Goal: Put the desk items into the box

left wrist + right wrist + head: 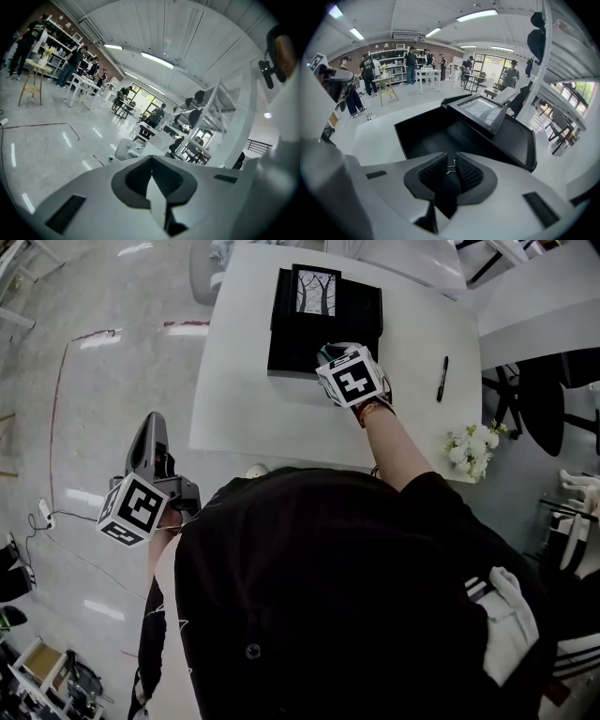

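Observation:
A black box (281, 348) lies open on the white table (244, 399), with a framed tree picture (314, 292) leaning in its far part. My right gripper (330, 351) hangs over the box's near edge. In the right gripper view its jaws (451, 165) stand slightly apart over the box interior (422, 136), with a small black clip with silver wire handles (450, 167) between the pads, which do not press on it. A black pen (442, 379) lies on the table to the right. My left gripper (152, 423) is off the table's left side over the floor, shut and empty (152, 161).
White flowers (473, 448) sit at the table's near right corner. Another white table (544, 306) stands to the right, and dark chairs (539, 399) are beside it. A pale seat (202, 273) stands at the far left corner. People and tables fill the room beyond.

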### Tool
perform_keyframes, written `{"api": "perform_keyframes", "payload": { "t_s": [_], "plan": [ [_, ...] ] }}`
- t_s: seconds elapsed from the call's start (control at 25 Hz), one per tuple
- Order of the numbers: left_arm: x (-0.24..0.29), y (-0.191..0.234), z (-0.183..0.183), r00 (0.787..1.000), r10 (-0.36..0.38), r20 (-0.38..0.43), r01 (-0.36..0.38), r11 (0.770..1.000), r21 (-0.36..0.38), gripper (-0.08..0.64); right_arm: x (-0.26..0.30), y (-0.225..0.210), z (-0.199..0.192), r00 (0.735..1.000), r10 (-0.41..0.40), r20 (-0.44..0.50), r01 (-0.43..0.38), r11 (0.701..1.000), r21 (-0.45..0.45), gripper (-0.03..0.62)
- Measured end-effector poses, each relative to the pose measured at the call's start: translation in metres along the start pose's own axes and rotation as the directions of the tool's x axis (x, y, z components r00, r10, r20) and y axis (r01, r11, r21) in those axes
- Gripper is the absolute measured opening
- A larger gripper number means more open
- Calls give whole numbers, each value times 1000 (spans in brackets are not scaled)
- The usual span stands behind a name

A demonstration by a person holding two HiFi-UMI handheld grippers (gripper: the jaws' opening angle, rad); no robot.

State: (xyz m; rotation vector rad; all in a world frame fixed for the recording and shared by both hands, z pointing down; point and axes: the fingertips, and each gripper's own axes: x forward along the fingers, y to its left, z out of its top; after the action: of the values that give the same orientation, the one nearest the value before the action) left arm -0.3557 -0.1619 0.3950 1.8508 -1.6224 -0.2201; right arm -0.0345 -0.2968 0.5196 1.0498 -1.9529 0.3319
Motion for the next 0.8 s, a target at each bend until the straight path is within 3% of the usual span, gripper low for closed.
{"api": "perform_keyframes", "payload": {
  "t_s": [0.28, 0.48, 0.64, 0.8],
  "plan": [
    [3, 9, 11, 999, -49, -14, 49, 999, 19, 11, 0, 6, -2, 998, 27, -63, -25, 999, 36, 124],
    [8, 18, 10, 996, -74, -41, 75, 997, 21, 11, -1, 4, -4, 997, 28, -74, -20, 994, 103, 117],
    [12, 16, 11, 994, -101, -43, 102, 994, 31, 11, -9, 0, 15, 999, 32, 28, -38, 970, 242, 110],
    [12, 10, 12, 991, -122, -50, 124, 991, 41, 11, -27, 0, 30, 989, 7, 149, -64, 923, 380, 96]
  ]
}}
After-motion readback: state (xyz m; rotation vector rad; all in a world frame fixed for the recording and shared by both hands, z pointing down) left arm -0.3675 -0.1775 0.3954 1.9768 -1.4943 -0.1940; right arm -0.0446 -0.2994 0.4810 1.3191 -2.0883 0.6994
